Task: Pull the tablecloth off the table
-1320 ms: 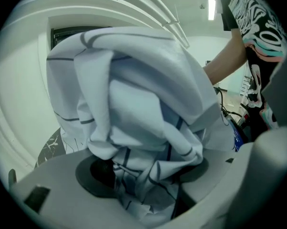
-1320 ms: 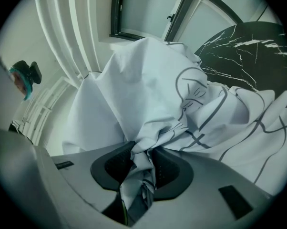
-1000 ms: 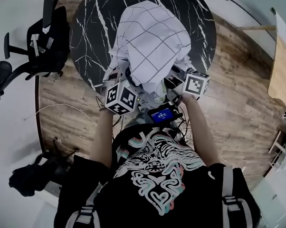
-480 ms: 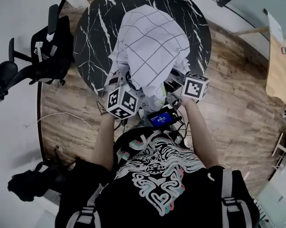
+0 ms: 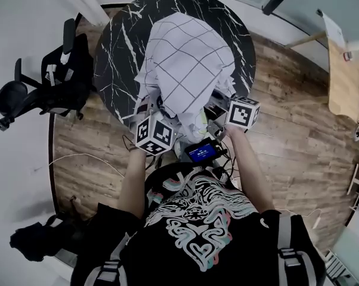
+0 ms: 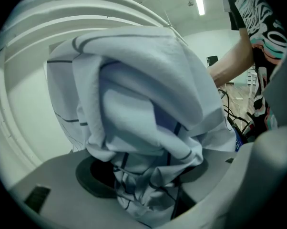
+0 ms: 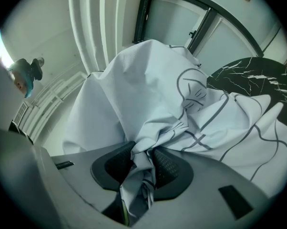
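Dark marble table (image 5: 117,46) half hidden under bunched tablecloth (image 5: 188,64), left hand-held gripper (image 6: 148,185) and right hand-held gripper (image 7: 143,171) clamping it

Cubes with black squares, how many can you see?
2. The left cube rides on the left tool, the right cube on the right tool. Both tools grip the cloth. None seem hidden.

Black office chair (image 5: 51,88) at left; thin white cable (image 5: 84,158) crosses wood floor (image 5: 293,142).

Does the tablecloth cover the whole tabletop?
No, the tablecloth is bunched toward the near edge, leaving the black marble table bare on both sides.
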Motion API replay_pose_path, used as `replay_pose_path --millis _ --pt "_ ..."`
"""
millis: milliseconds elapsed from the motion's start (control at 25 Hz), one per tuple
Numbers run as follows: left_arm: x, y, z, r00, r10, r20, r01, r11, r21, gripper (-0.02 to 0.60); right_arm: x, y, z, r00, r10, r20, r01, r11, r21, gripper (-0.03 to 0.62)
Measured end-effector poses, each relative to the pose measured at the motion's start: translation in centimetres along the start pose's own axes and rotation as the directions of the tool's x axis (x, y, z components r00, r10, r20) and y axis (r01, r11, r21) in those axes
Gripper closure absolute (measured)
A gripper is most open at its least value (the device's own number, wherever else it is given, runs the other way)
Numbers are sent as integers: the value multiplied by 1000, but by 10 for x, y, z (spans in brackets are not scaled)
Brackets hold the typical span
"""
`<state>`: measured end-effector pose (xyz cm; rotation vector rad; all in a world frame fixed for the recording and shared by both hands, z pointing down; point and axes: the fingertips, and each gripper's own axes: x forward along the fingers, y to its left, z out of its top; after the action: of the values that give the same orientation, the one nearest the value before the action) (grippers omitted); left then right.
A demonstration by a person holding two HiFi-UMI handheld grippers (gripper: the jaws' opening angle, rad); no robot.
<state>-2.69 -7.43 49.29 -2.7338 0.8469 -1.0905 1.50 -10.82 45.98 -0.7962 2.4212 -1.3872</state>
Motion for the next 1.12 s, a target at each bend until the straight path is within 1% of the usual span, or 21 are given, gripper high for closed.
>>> replay_pose_path --millis 280,720,1120 --pt "-15 -9 23 999 26 38 -28 998 57 228 -21 24 6 999 8 54 -6 999 -50 461" --pt "-45 -16 47 994 77 79 -84 993 84 229 -36 64 11 995 27 100 -15 993 -118 461" --pt "-71 -22 64 987 120 110 -131 987 95 229 -47 96 11 992 46 115 -27 986 -167 461"
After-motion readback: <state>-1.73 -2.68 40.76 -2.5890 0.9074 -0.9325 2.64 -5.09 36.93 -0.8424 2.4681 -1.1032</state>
